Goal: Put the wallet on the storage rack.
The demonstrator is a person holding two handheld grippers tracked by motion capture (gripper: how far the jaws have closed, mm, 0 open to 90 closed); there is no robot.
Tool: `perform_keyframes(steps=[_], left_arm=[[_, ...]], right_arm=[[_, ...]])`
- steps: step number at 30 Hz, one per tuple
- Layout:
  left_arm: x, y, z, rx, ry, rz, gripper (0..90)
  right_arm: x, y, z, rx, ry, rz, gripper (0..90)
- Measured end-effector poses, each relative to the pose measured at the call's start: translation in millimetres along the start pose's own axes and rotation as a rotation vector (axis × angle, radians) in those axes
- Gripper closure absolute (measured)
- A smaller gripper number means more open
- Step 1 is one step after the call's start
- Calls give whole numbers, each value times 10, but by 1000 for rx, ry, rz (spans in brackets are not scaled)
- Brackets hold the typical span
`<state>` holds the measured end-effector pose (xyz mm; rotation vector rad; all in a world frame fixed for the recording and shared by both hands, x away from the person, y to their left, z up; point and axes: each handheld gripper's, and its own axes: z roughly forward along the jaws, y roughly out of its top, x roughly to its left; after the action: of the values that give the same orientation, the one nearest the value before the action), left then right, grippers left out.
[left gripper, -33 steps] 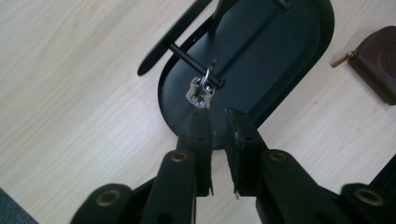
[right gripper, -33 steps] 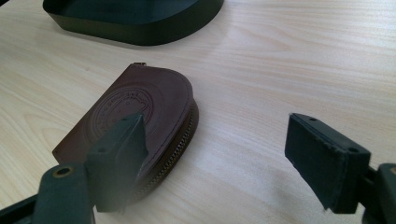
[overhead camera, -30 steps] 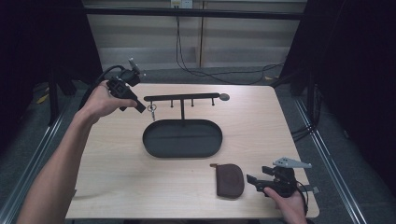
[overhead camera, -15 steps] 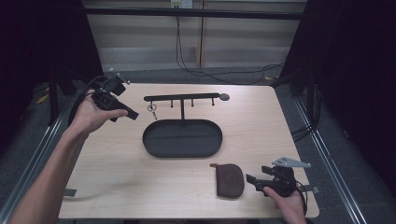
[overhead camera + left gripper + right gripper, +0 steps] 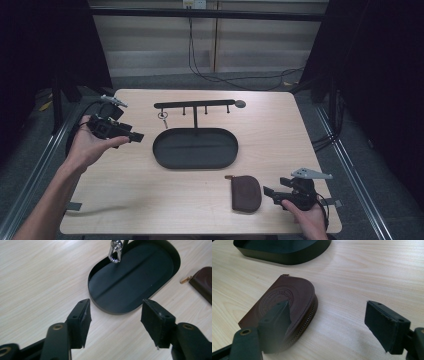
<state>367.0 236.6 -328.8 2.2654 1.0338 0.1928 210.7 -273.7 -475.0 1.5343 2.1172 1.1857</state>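
A brown zip pouch (image 5: 246,193) lies on the table just in front of the black oval tray (image 5: 195,148). My right gripper (image 5: 274,195) rests beside it, jaws wide, empty. My left gripper (image 5: 136,136), left of the tray, has just been opening, empty.

Bright, even overhead light; dark surroundings; near jaws softly blurred.

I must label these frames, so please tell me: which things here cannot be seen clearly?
- Pouch: right gripper view, near corner hidden behind a blurred jaw; its embossed stamp is too faint to read.
- Key ring: left gripper view, cut off by the top edge.
- Tray: right gripper view, cut off by the top edge.
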Motion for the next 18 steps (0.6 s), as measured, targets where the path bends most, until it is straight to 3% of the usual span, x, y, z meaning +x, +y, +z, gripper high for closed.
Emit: perform_keyframes(steps=[1,4,6,8,12,17,18], left_arm=[[-15,-40,9,-17,-17,-20,400],[-95,-138,23,-40,-7,3,445],[-135,-210,33,-75,-9,-11,444],[-155,-264,51,-66,-12,-12,424],[-195,-390,152,-40,52,-6,363],[-189,-607,291,-79,21,-58,303],[-189,-652,323,-58,1,-62,295]], right_arm=[[1,-1,-3,-2,0,0,207],[5,-3,-10,-3,-2,6,207],[3,-1,-2,-1,-1,1,207],[7,-1,-3,-2,-1,1,207],[11,3,-5,0,-4,-7,207],[22,-1,-23,-4,-8,-12,207],[19,-2,-24,-4,-7,-9,207]])
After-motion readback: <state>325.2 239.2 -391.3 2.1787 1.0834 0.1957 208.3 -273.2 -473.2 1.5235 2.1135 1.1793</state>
